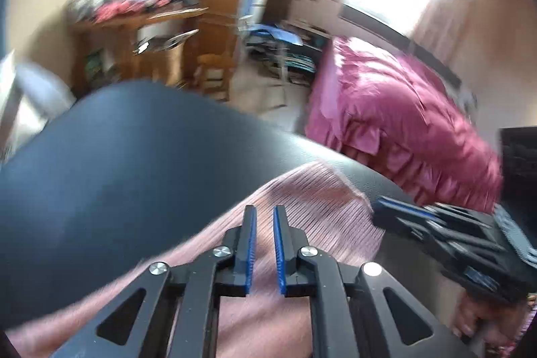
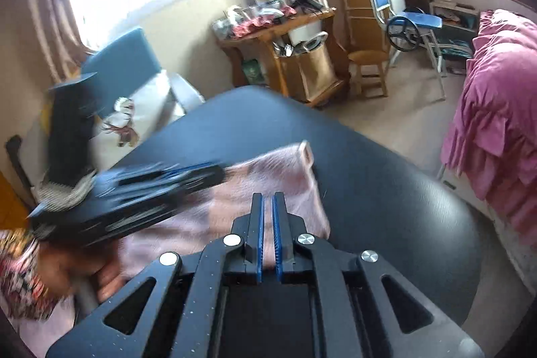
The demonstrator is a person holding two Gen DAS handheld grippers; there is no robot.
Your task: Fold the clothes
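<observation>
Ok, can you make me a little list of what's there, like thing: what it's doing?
garment: pink ribbed knit, lying spread on the table
table: dark, smooth top
left gripper: above the pink knit, narrow gap between the blue pads, nothing pinched
right gripper: above the knit too, gap narrower, nothing pinched
bed: pink ruffled cover, beyond the table

L gripper (image 1: 265,213), R gripper (image 2: 268,198): jaws ajar, empty
</observation>
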